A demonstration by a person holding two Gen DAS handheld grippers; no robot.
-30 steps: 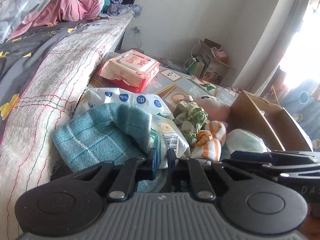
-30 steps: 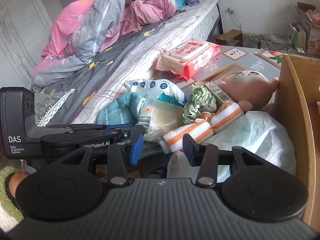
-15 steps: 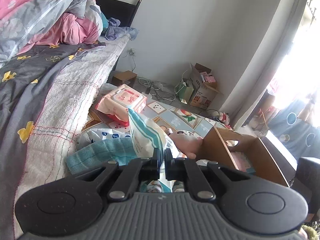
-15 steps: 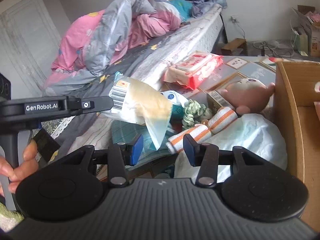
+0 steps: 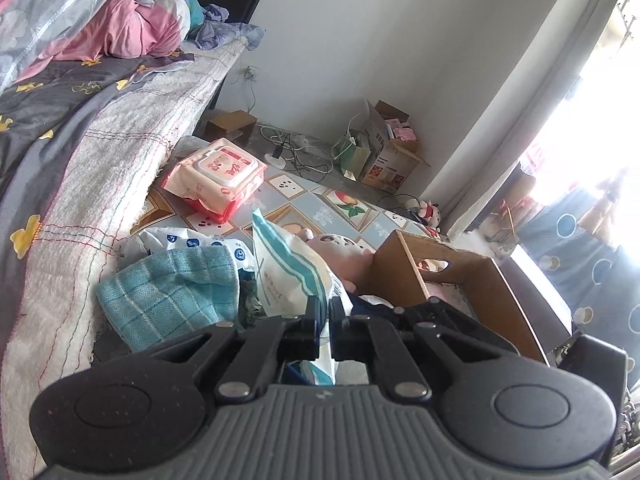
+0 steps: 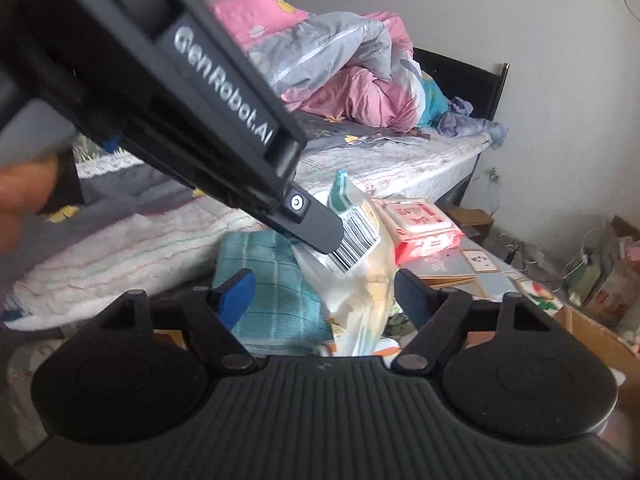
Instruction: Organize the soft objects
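The left gripper (image 5: 329,312) is clenched on the white packet with teal stripes (image 5: 286,270), lifted clear above the floor mat's (image 5: 316,200) near edge, beside the bed (image 5: 100,152). The right gripper (image 6: 324,284) is coming in with its jaws opening; the packet's lower end hangs between them, pads not pressing. Below lies the teal checked cloth (image 5: 172,292), against the bed's side. The plush toy (image 5: 340,248) rests against the cardboard box (image 5: 464,280).
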